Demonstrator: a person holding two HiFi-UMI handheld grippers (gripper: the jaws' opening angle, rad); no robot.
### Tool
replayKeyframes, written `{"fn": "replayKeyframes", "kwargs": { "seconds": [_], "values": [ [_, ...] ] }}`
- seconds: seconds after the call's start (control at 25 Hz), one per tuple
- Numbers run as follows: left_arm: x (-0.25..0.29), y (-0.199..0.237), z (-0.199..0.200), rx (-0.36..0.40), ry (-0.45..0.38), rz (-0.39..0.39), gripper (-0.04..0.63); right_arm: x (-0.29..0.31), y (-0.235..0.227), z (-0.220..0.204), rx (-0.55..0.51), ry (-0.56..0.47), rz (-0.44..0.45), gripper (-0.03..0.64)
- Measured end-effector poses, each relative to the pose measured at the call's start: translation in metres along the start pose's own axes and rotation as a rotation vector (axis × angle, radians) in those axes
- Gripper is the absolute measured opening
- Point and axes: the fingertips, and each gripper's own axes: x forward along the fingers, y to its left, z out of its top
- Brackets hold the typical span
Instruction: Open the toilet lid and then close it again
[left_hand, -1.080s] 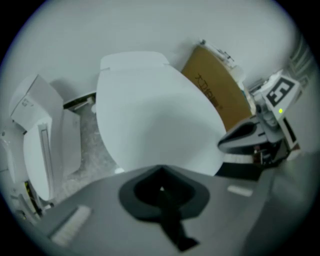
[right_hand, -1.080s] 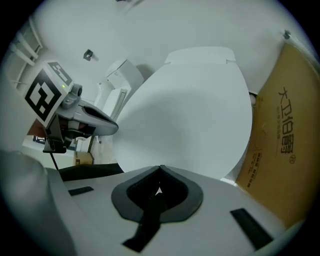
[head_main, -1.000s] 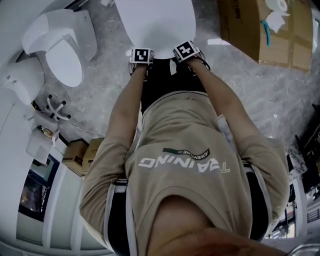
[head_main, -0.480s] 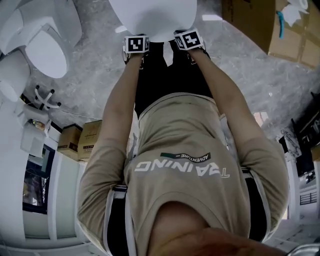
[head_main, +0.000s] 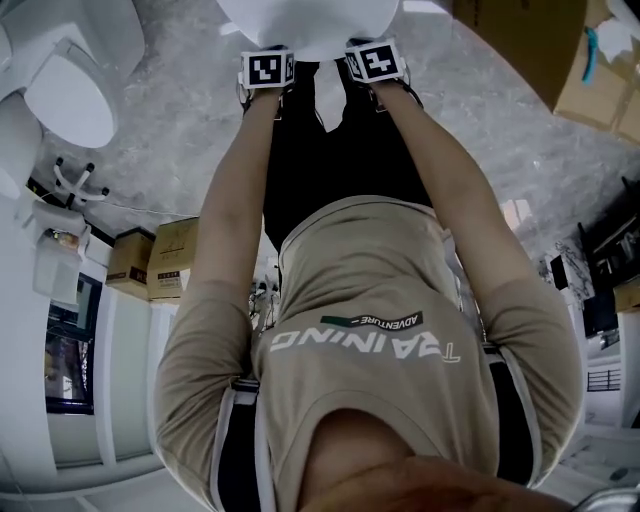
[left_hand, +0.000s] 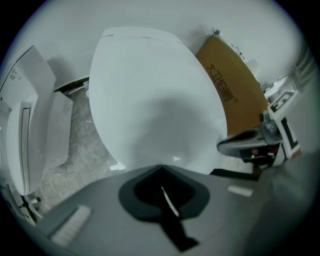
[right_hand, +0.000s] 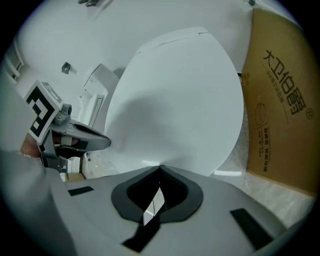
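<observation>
The white toilet lid (head_main: 305, 20) shows at the top of the head view, its front edge toward me. In both gripper views the lid (left_hand: 155, 100) (right_hand: 175, 95) fills the middle as a smooth oval, lying down. My left gripper (head_main: 266, 70) (left_hand: 160, 168) and right gripper (head_main: 375, 60) (right_hand: 160, 167) sit side by side at that front edge. Each has its jaws shut, with only a thin slit between them and the tips against the lid's rim. Whether the tips press on or under the rim is hidden.
A second white toilet (head_main: 65, 95) stands at the left on the grey marbled floor. A large cardboard box (head_main: 590, 60) (right_hand: 280, 95) stands right of the lid. Small boxes (head_main: 165, 260) lie at the left by white cabinets. My own torso fills the lower head view.
The lid and both grippers have slid toward the top of the head view. The grippers remain side by side at the lid's front edge.
</observation>
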Motion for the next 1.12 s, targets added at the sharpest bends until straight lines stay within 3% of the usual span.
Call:
{"fn": "replayKeyframes", "kwargs": {
  "seconds": [0.28,0.48,0.68,0.88,1.12],
  "values": [
    [0.019,0.008,-0.003,-0.003,0.018,0.010,0.005,0.017,-0.005,-0.001,-0.002,0.024,-0.008,0.009],
    [0.023,0.007,-0.004,0.057,0.017,0.023,0.005,0.018,-0.004,-0.001,-0.015,0.029,-0.012,0.011],
    [0.020,0.007,-0.003,0.026,0.026,0.005,0.005,0.017,-0.005,-0.001,-0.025,0.043,-0.032,0.009],
    [0.020,0.008,-0.004,0.039,0.031,0.009,0.005,0.019,-0.005,-0.001,0.021,0.062,0.004,0.009],
    [0.021,0.008,-0.001,0.034,0.015,0.038,0.005,0.018,-0.005,0.001,-0.040,0.085,0.029,0.009]
  ]
}}
